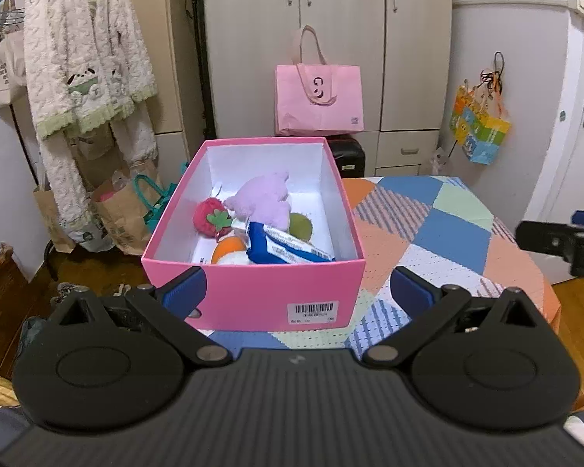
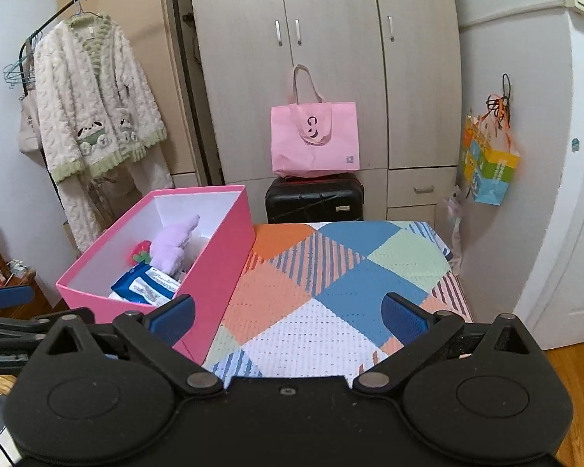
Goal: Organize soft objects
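Note:
A pink box (image 1: 253, 288) (image 2: 222, 257) stands open on the left part of a patchwork-covered table (image 1: 447, 233) (image 2: 331, 284). Inside lie a purple plush (image 1: 262, 198) (image 2: 173, 243), a red strawberry plush (image 1: 210, 220) (image 2: 140, 251), a blue tissue pack (image 1: 284, 247) (image 2: 148, 284), a green ball (image 1: 300, 226) and an orange-and-white toy (image 1: 231, 253). My left gripper (image 1: 298, 292) hangs open just in front of the box's near wall, nothing between its fingers. My right gripper (image 2: 288, 317) is open over the tablecloth to the right of the box, empty. Its black frame (image 1: 560, 239) shows at the left view's right edge.
A pink tote bag (image 2: 315, 140) sits on a black suitcase (image 2: 314, 200) before a beige wardrobe (image 2: 331, 58). A fluffy robe (image 1: 85, 62) hangs on a rack at left, paper bags (image 1: 116, 214) below it. A colourful bag (image 2: 488, 167) hangs on the right wall near a white door (image 1: 580, 116).

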`<state>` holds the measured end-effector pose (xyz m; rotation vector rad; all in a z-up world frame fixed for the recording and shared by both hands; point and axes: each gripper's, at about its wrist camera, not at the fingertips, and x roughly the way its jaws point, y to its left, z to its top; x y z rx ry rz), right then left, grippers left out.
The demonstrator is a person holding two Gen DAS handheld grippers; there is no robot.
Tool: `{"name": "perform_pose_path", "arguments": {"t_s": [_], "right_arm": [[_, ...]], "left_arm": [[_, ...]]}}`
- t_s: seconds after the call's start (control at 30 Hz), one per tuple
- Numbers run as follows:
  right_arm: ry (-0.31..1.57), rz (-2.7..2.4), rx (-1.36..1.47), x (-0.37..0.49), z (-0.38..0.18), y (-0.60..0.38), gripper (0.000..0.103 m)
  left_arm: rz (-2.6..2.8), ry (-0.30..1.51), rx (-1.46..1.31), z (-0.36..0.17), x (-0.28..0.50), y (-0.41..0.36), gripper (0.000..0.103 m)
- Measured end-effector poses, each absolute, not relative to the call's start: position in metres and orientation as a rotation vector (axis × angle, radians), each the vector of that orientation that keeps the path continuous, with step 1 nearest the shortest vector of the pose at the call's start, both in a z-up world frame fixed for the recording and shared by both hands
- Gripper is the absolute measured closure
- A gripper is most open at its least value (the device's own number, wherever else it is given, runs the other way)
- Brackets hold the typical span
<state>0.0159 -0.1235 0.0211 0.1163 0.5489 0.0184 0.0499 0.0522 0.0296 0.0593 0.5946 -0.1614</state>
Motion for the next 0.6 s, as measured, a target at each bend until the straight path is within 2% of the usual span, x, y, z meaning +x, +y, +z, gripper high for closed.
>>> {"name": "perform_pose_path", "arguments": {"t_s": [0.6], "right_arm": [[0.515, -0.096, -0.024, -0.002, 0.016, -0.119, 0.000]], "left_arm": [[-0.126, 0.557, 0.037, 0.034, 0.037, 0.057, 0.001]]}}
